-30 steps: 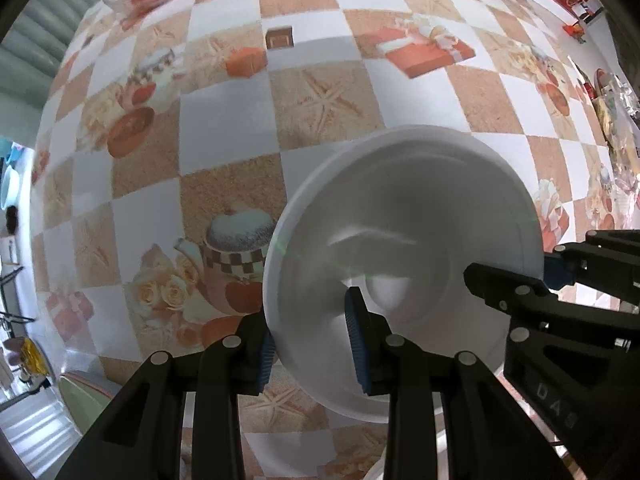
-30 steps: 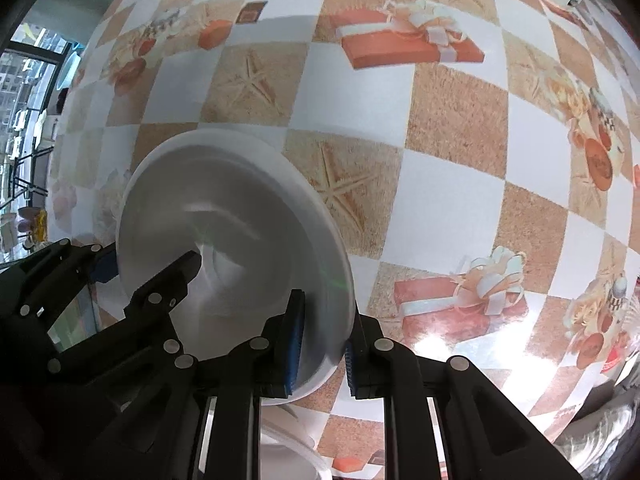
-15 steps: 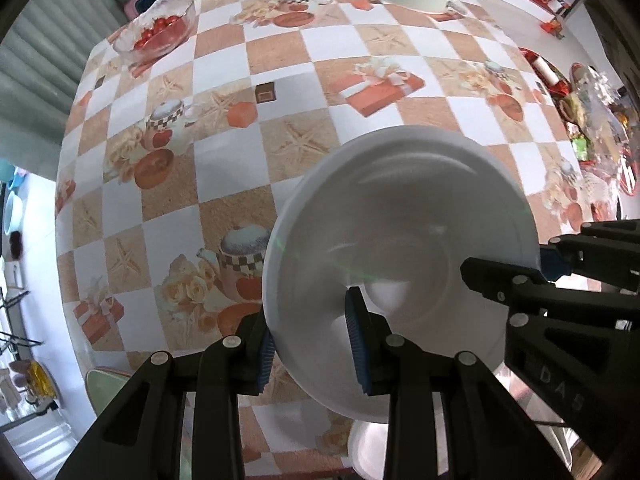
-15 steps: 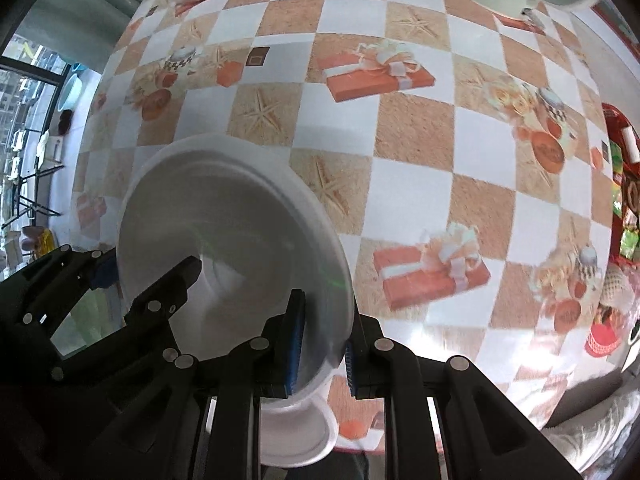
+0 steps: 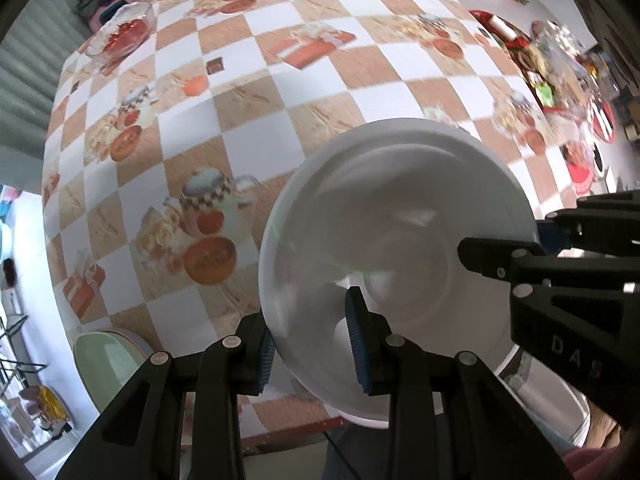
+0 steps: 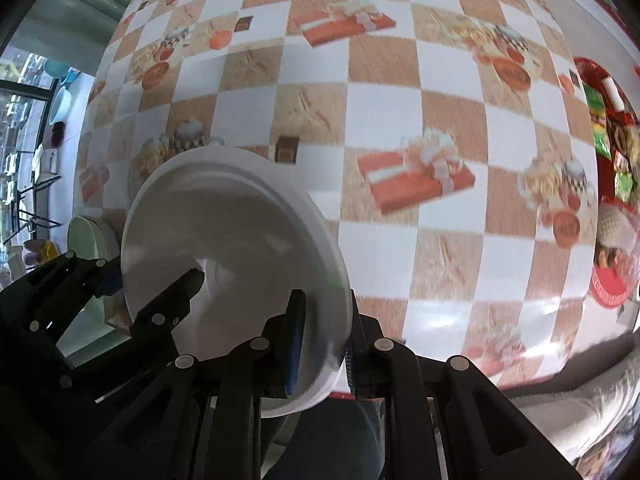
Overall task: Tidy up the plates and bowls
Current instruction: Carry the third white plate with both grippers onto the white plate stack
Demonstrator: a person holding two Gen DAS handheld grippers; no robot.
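The worktop is the biggest thing here, covered in a checked orange-and-white cloth printed with teapots, starfish and gift boxes, and it fills most of both wrist views. Above its near edge a white bowl hangs in the air, tilted with its hollow toward the cameras, clear of the cloth. Both tools hold it from opposite sides. The left gripper is clamped on the bowl's rim, one blue-padded finger outside the wall and one inside. The right gripper pinches the opposite rim in the same way, its fingers closed on the thin white wall, and it also shows as a black frame at the right edge of the left wrist view. At the worktop's near left corner sits a pale green plate, well apart from the bowl. At the far left corner stands a glass dish with red contents. Along the right edge lies a clutter of red packets, too blurred to name
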